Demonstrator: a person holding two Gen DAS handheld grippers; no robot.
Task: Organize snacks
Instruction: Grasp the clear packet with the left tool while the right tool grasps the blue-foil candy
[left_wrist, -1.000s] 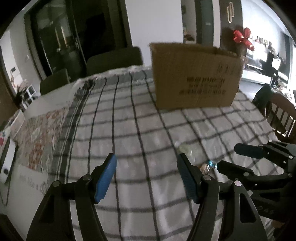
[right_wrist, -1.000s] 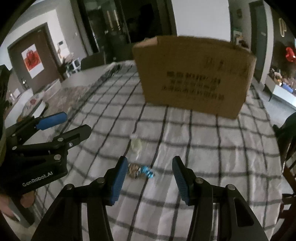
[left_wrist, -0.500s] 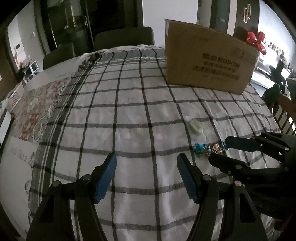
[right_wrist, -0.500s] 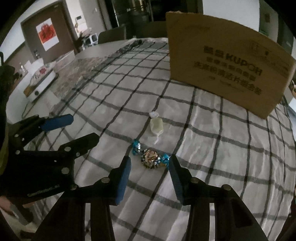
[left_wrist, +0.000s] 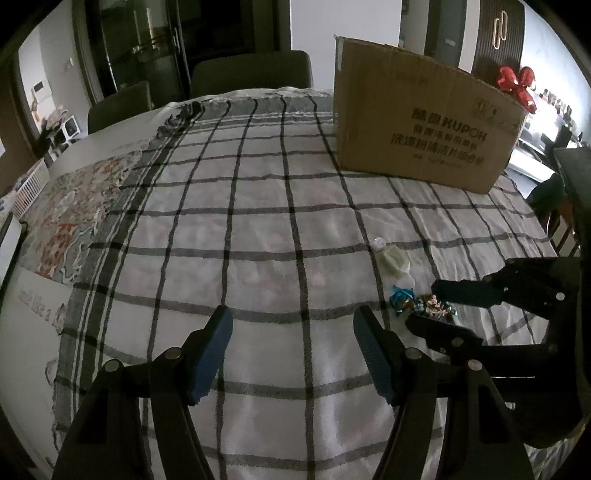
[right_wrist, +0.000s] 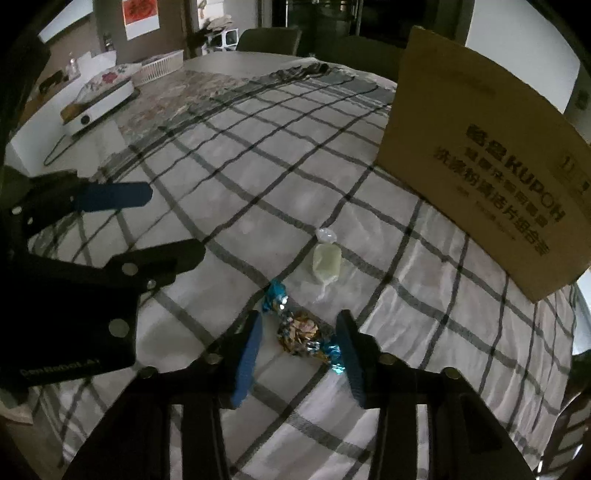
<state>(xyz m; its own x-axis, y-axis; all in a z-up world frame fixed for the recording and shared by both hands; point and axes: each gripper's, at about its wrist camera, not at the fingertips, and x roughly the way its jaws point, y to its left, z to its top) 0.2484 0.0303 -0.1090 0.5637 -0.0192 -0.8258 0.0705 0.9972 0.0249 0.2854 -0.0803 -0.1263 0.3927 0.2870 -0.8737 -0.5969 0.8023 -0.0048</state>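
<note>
A gold candy with blue twisted ends (right_wrist: 301, 330) lies on the checked tablecloth (right_wrist: 236, 177). My right gripper (right_wrist: 300, 334) is open, its two fingers on either side of the candy, low over the cloth. A pale green wrapped candy (right_wrist: 325, 261) lies just beyond it. Both candies show in the left wrist view, the gold one (left_wrist: 430, 304) between the right gripper's fingers and the green one (left_wrist: 395, 258) behind. My left gripper (left_wrist: 292, 334) is open and empty over bare cloth, left of the candies. A brown cardboard box (right_wrist: 491, 158) stands at the back right.
A floral cloth (left_wrist: 70, 218) covers the table's left part. A white appliance with a cord (right_wrist: 98, 101) and a white basket (right_wrist: 159, 64) sit at the far left. Dark chairs (left_wrist: 251, 75) stand behind the table. A wooden chair (left_wrist: 565, 221) is at the right edge.
My right gripper has moved forward and down, and its fingers now straddle the gold candy. My left gripper has tilted down a little and stays open.
</note>
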